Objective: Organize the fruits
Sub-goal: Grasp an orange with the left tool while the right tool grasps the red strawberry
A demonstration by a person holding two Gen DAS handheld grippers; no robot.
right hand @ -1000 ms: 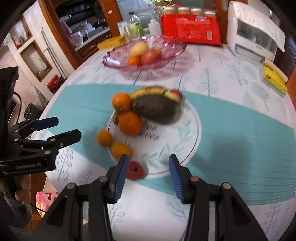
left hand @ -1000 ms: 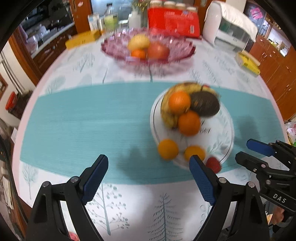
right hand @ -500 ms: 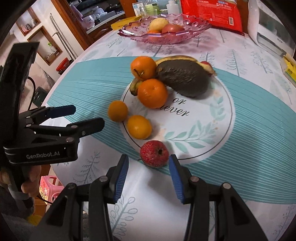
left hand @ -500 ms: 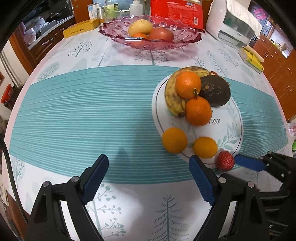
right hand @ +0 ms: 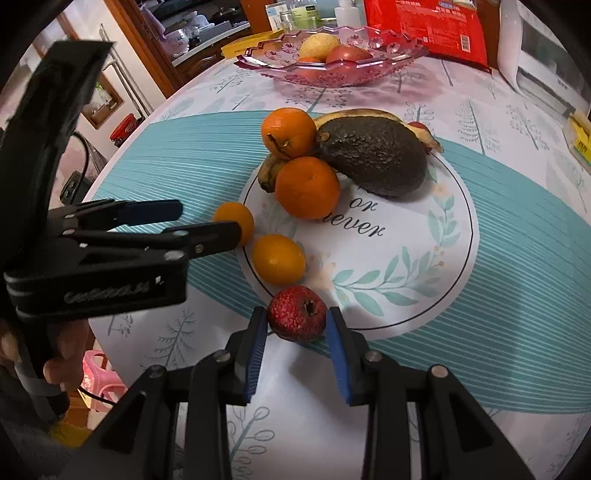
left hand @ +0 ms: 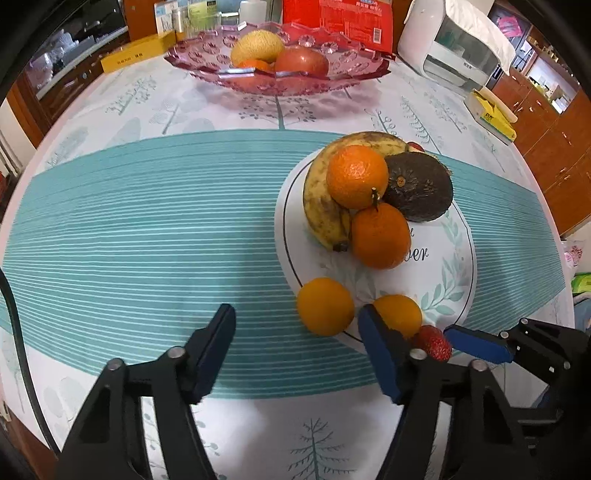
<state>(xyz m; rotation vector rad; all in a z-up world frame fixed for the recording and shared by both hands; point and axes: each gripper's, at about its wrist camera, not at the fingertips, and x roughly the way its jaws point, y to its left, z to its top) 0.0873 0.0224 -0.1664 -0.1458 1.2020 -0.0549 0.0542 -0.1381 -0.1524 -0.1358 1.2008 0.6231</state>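
Right gripper (right hand: 297,326) had closed in on the red strawberry (right hand: 297,313); both blue pads sat against its sides, so it was gripped. The strawberry lay at the near rim of the white plate (right hand: 424,258), half on the rim, half on the teal runner (right hand: 517,314).

Left gripper (left hand: 297,347) was part open, its jaws having just narrowed. The small orange (left hand: 325,305) sat beyond the gap between its pads and nothing was clamped. Pads not touching it in the left wrist view; the right wrist view showed one finger tip overlapping that orange, contact unclear. It rested on the runner just off the plate's left edge.

A second small orange (left hand: 397,312) sat on the plate rim, just beside the first and next to the strawberry. Farther in on the plate: two bigger oranges, one (left hand: 357,176) stacked against the banana (left hand: 325,206), the other (left hand: 380,235) below it, and a dark avocado (left hand: 419,186) touching both. A bit of another red fruit showed behind the avocado, mostly hidden.

At the far side of the bench (left hand: 258,435) stood a pink glass bowl (left hand: 277,79) holding a yellow fruit, a red one and an orange one. Behind it were a red packet (left hand: 347,22), a yellow box (left hand: 138,55) and a white appliance (left hand: 458,48). A person's hand (right hand: 55,354) held the left gripper's handle at the lower left of the right wrist view.
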